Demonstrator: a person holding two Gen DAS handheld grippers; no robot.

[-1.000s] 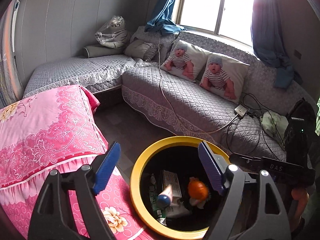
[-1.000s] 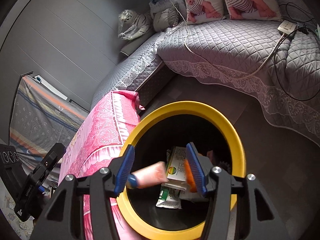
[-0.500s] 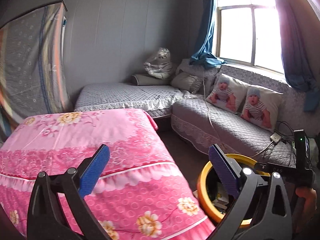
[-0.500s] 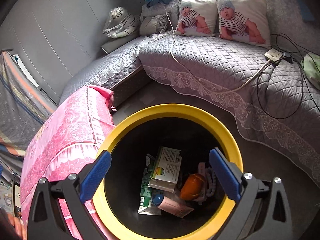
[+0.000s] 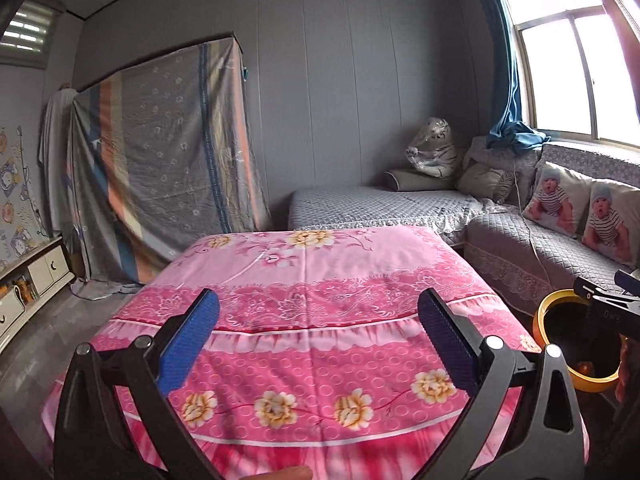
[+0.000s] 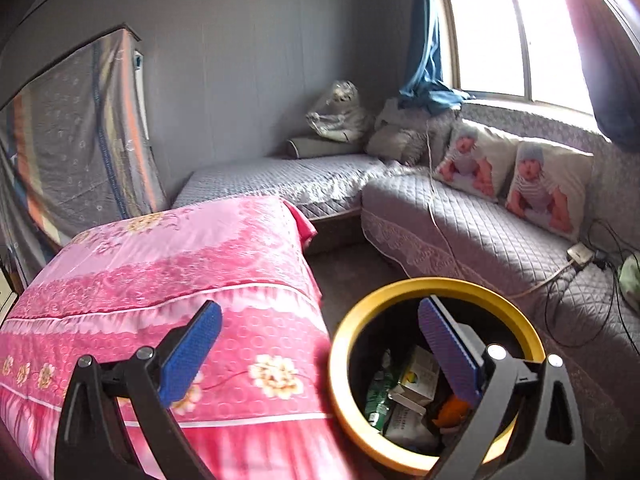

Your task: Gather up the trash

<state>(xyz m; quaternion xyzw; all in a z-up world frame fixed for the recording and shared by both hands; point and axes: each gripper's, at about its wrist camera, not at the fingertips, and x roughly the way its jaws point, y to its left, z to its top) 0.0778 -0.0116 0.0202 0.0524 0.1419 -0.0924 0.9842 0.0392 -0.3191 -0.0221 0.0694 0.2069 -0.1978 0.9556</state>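
Right wrist view, right claw (image 6: 318,344) spread wide and empty above the yellow-rimmed bin (image 6: 400,292), trash (image 6: 418,372) lying inside it, pink tablecloth (image 6: 168,264) just beside, grey sofa (image 6: 472,232) beyond, left claw (image 5: 318,336) also wide, empty.

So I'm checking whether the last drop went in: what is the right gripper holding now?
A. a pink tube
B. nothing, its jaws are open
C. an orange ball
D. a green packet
B: the right gripper has its jaws spread wide with nothing between them, while the green packet and an orange item lie inside the yellow-rimmed bin.
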